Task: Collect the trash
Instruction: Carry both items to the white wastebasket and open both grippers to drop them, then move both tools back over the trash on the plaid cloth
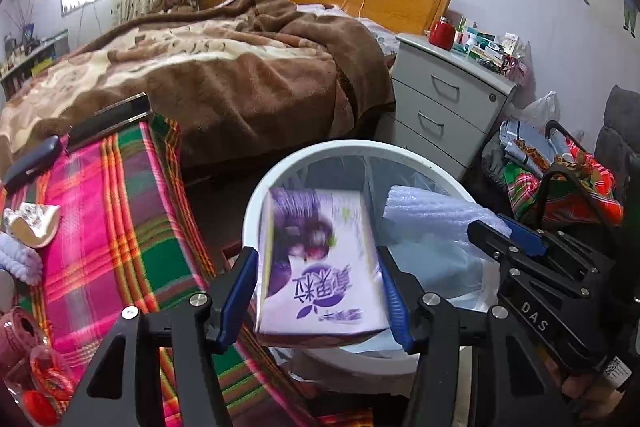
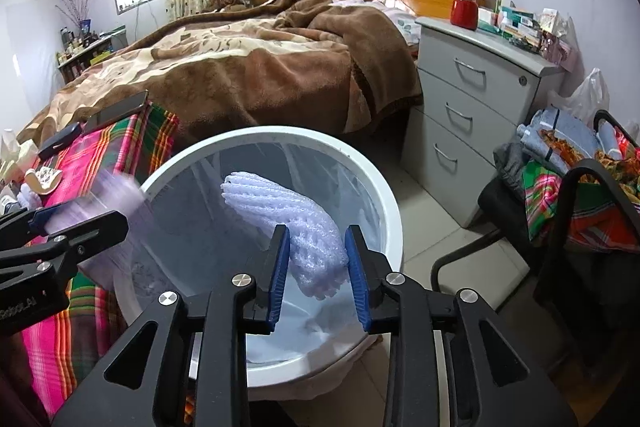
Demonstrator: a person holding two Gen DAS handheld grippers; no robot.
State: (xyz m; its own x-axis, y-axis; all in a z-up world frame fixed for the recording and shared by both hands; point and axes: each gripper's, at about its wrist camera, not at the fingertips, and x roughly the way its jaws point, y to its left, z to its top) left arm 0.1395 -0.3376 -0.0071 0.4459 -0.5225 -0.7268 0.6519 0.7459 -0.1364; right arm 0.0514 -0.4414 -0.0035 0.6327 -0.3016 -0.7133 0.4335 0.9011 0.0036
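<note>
Over the bin (image 2: 394,227), the left claw (image 1: 318,291) pinches a purple carton (image 1: 320,263); the right claw (image 2: 318,277), partly spread, brackets a foam sleeve (image 2: 296,223).

Each black gripper (image 1: 316,291) (image 2: 318,277) has blue finger pads, silver screws and triangular cut-outs

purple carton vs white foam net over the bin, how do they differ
The purple carton is a rigid, flat-sided printed box; the white foam net is a soft, ribbed, curved sleeve with no print. The carton fills the gap between the left gripper fingers, while the foam net sits between the right gripper fingers. Both hang above the white trash bin, which has a clear liner.
</note>
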